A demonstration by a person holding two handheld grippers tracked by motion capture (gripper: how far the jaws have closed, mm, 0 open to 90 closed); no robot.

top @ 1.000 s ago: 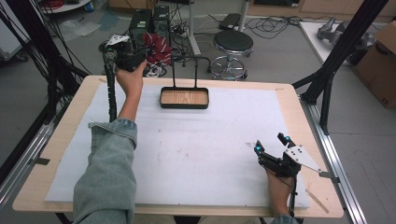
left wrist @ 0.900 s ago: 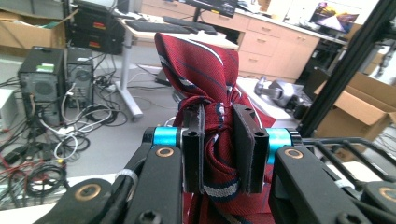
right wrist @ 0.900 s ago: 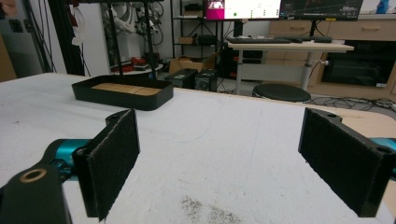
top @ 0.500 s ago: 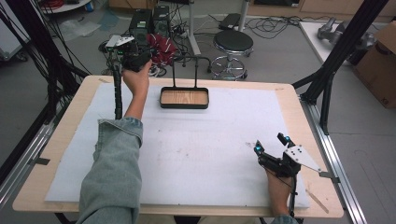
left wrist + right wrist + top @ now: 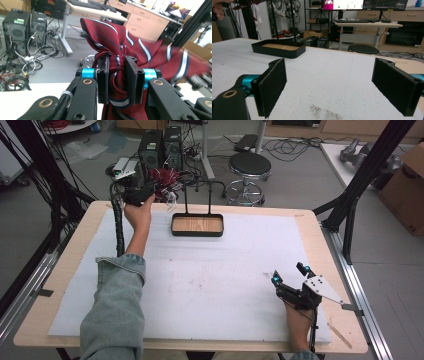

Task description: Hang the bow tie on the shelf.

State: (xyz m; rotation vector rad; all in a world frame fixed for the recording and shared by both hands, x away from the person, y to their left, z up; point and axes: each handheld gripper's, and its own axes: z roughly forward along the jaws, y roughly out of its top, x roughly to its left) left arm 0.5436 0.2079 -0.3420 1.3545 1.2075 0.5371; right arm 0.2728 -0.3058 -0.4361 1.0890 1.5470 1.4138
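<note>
The left gripper (image 5: 117, 75) has its jaws pressed close together on a bunch of a dark red tie (image 5: 117, 42) with white and blue stripes; the cloth is gathered in a knot-like fold between the pads, probably because a slippery fabric is more secure when it is pinched in a thick bundle; in the high view this left gripper (image 5: 150, 194) is lifted at the far left corner of the table (image 5: 65, 270), just to the left of the black rack (image 5: 197, 200) that rises from a shallow tray (image 5: 197, 233) with a wooden bottom; the tie (image 5: 162, 179) is held in the air near the top bar of the rack, so I judge that the work in hand is to hang the tie over this bar, and the high position gives room for the cloth to fall on both sides; the right gripper (image 5: 290, 275) rests near the front right corner of the white mat (image 5: 210, 285), well apart from the rack; its jaws stand wide open and hold nothing, as the right gripper view shows with the two pads (image 5: 272, 85) far from each other; it seems to wait there so that it does not disturb the other hand.
</note>
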